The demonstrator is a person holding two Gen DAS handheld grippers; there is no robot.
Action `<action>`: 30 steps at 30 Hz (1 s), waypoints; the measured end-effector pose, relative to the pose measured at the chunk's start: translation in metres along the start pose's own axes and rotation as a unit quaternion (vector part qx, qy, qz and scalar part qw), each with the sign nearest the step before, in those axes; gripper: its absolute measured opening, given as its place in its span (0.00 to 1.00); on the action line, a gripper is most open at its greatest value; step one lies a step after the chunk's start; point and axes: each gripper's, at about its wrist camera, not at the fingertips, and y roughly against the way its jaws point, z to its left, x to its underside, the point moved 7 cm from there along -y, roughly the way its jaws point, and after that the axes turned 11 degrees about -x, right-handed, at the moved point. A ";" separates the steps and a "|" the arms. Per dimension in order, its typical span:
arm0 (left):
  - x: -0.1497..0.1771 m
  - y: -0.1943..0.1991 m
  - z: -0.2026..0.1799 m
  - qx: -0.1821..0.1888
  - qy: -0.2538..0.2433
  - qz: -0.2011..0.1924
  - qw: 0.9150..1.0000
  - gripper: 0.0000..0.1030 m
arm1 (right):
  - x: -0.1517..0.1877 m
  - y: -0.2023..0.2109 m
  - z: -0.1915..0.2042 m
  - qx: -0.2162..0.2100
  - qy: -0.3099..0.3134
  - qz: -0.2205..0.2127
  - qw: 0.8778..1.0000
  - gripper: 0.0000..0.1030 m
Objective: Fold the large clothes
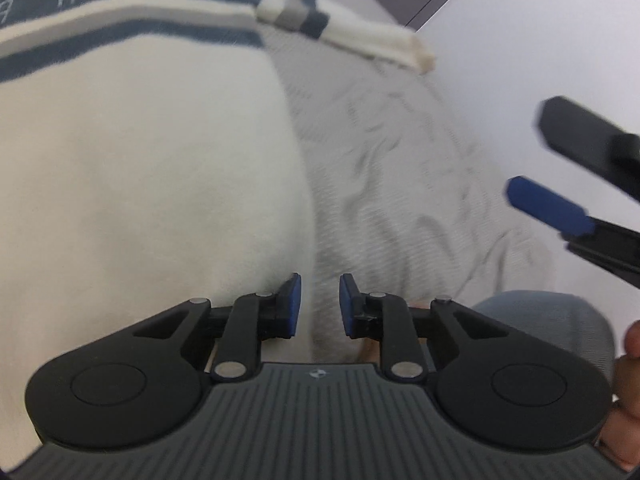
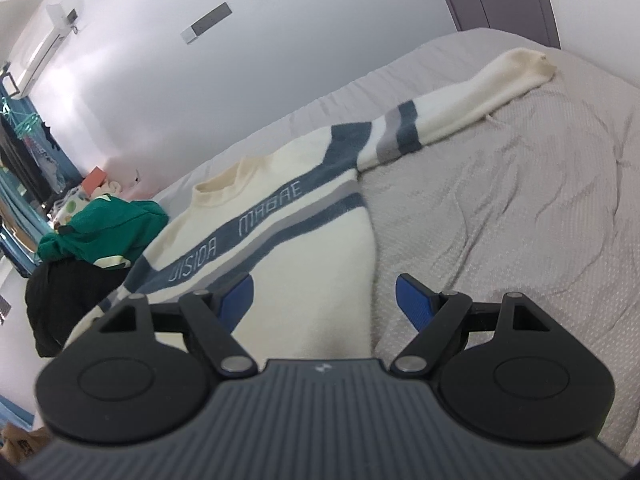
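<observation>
The cream knitted sweater with blue and grey chest stripes (image 2: 304, 248) lies flat and face up on the pale grey textured bedspread (image 2: 520, 220), its one visible sleeve (image 2: 460, 108) stretched out straight toward the far corner. No fold shows yet, so by my reading the whole job is still ahead: sleeves in, then the body doubled.

The left gripper (image 1: 320, 306) hangs over the sweater's side edge with its blue pads narrowly apart and nothing between them. The right gripper (image 2: 324, 300) stands wide open, straddling the same edge, also empty (it appears in the left view too, off to the side).

A green garment (image 2: 108, 228) and a black one (image 2: 64, 296) are heaped by the sweater's far shoulder, crowding that side. The other sleeve I cannot see.
</observation>
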 end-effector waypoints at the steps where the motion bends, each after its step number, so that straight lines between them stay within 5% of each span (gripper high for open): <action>1: 0.000 -0.003 0.003 -0.017 -0.001 0.000 1.000 0.25 | 0.000 0.000 -0.002 -0.002 -0.003 -0.001 1.000 0.77; 8: 0.003 -0.011 0.000 -0.039 -0.025 0.015 0.999 0.25 | 0.000 -0.004 -0.010 -0.024 -0.020 0.002 1.000 0.77; 14: 0.004 -0.028 -0.013 -0.101 -0.049 0.024 0.993 0.25 | -0.001 -0.001 -0.015 -0.037 -0.037 -0.002 0.999 0.77; 21: 0.007 -0.022 -0.013 -0.146 -0.070 -0.001 0.987 0.06 | -0.001 0.001 -0.017 -0.043 -0.041 -0.004 0.998 0.77; 30: -0.008 0.020 -0.029 0.017 -0.002 -0.044 0.999 0.05 | -0.002 0.007 -0.023 -0.057 -0.051 -0.012 0.997 0.78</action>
